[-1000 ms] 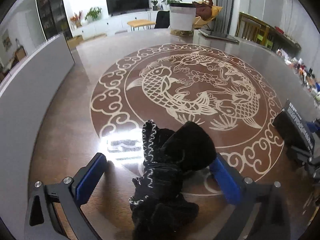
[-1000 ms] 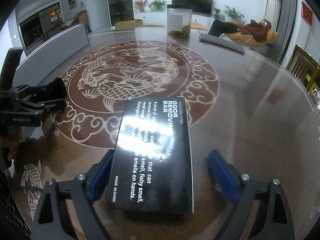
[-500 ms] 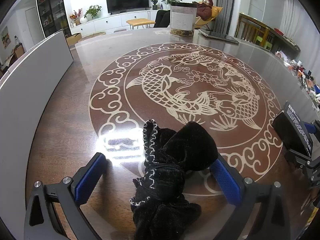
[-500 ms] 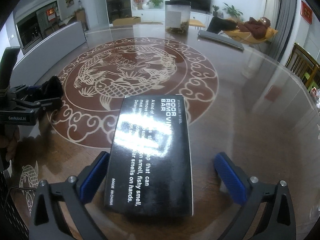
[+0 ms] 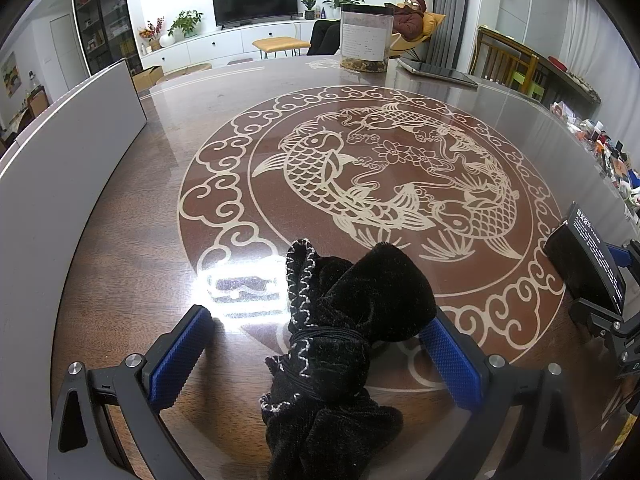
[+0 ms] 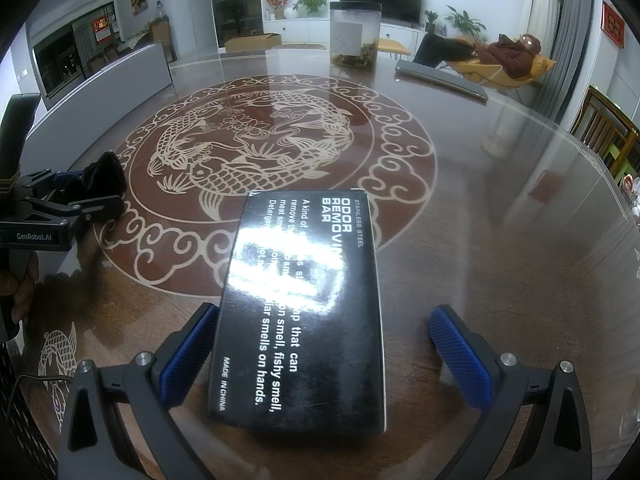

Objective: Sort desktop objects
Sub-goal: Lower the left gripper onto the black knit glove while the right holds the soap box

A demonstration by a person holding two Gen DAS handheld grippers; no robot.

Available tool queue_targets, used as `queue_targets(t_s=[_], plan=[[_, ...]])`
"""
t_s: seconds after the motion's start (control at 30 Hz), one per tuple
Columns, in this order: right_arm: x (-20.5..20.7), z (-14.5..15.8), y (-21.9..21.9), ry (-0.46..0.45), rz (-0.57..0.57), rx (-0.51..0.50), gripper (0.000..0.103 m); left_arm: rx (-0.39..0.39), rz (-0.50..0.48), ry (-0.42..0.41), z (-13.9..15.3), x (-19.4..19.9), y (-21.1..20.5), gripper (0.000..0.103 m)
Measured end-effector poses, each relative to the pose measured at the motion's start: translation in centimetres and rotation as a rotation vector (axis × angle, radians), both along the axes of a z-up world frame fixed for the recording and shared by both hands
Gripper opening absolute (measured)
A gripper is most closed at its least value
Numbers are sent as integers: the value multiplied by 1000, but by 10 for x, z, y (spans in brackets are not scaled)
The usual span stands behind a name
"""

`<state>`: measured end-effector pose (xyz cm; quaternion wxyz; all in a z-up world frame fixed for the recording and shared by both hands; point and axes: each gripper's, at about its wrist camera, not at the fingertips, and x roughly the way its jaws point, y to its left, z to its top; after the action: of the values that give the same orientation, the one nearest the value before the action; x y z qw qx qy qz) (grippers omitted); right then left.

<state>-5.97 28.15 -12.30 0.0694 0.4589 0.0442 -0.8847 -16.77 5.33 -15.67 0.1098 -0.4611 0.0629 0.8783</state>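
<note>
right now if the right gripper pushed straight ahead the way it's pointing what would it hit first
Most likely the black box: it lies flat on the table between the open fingers of the right gripper, directly in its line. The pads are not pressing on it. Depth is hard to judge through the fisheye.

Both cameras sat low and close over a round table (image 5: 120, 208), each tilted steeply down along its own blue-padded fingers, which filled the frame from seven to five o'clock. The left wrist view faced across the koi medallion (image 5: 384, 192) toward a television (image 5: 256, 0) at twelve. The right wrist view looked over the same medallion (image 6: 260, 140) from farther right. They shared the clear jar (image 5: 365, 36) (image 6: 354, 34), and each caught the other's rig: at three o'clock, and at nine.
</note>
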Motion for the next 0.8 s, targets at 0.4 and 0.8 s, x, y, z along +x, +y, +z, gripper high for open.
queue_targets(t_s=[0.4, 0.8], plan=[[-1, -1, 0, 0, -1, -1, 103, 0, -1, 1, 1, 4, 0, 103], [0, -1, 0, 0, -1, -1, 103, -1, -3, 0, 1, 5, -1, 103]])
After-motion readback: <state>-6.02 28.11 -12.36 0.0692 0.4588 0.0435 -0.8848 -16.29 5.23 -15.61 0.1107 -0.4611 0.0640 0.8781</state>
